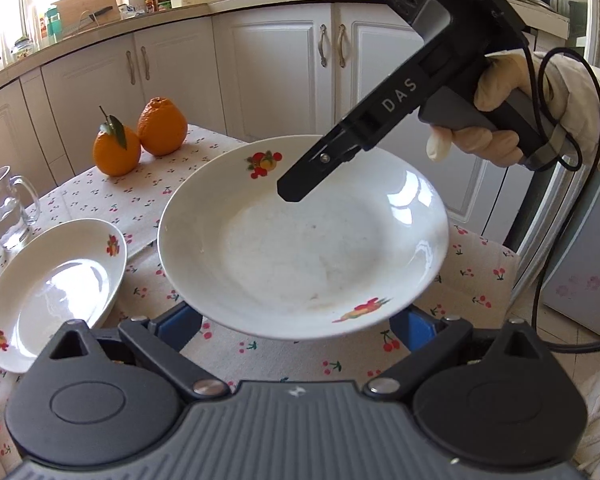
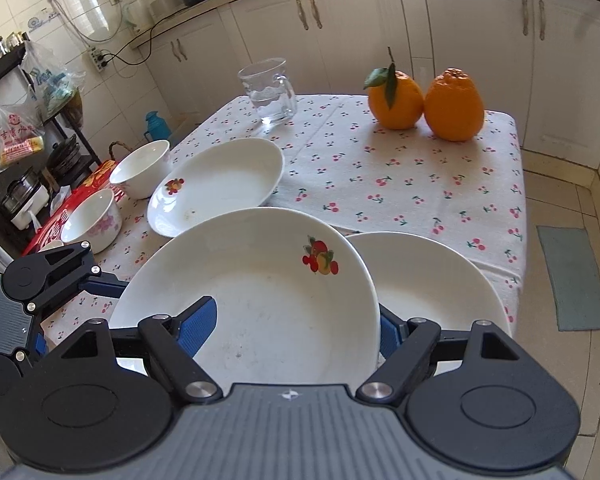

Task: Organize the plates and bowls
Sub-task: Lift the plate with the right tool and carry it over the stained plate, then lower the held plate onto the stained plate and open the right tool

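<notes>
While both grippers meet at it, the fruit-print plate hangs tilted above the cherry-print cloth, clear of the table. R gripper: one blue pad lies on the plate's inner face, the other sits outside the rim, so the plate wall is pinched btw the two. L gripper: fingers spread wide, both blue pads poke out from under the plate's near edge; can't tell if they press on it or just sit beneath. A gloved hand holds the R gripper's handle. Second plate lies on the cloth w/ two white bowls just beside it; third plate sits near the table edge. At the far end stand a glass mug and two oranges, touching.
</notes>
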Demonstrator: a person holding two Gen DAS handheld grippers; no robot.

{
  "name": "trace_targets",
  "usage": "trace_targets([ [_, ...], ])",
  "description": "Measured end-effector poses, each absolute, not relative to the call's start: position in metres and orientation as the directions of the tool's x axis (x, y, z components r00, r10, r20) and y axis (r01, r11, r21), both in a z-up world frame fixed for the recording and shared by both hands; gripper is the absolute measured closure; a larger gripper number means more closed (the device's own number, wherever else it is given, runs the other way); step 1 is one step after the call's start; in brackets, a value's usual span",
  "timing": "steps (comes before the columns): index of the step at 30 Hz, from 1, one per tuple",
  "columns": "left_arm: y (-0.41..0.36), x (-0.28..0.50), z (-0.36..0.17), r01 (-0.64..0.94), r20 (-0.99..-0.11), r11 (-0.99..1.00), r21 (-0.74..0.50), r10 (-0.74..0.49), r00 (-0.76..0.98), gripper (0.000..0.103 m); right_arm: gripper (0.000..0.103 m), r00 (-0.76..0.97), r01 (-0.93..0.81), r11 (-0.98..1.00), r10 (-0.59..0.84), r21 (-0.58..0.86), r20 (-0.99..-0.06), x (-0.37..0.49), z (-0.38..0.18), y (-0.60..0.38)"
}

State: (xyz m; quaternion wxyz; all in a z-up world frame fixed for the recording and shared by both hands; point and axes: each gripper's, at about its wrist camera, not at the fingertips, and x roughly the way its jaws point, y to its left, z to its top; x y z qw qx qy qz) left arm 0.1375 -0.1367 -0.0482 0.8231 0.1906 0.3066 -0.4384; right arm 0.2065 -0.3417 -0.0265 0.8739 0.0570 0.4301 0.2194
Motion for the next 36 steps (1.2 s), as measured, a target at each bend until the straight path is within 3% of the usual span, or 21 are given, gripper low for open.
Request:
trace_targets([
  [36, -0.177, 0.165, -0.062, 0.859, -0.690, 0.512, 0.009, -0.618, 0.376, 0.004, 0.017, 0.573, -0.185, 0.936, 0.351, 0.300, -0.741, 0.206, -0.052, -0.397],
])
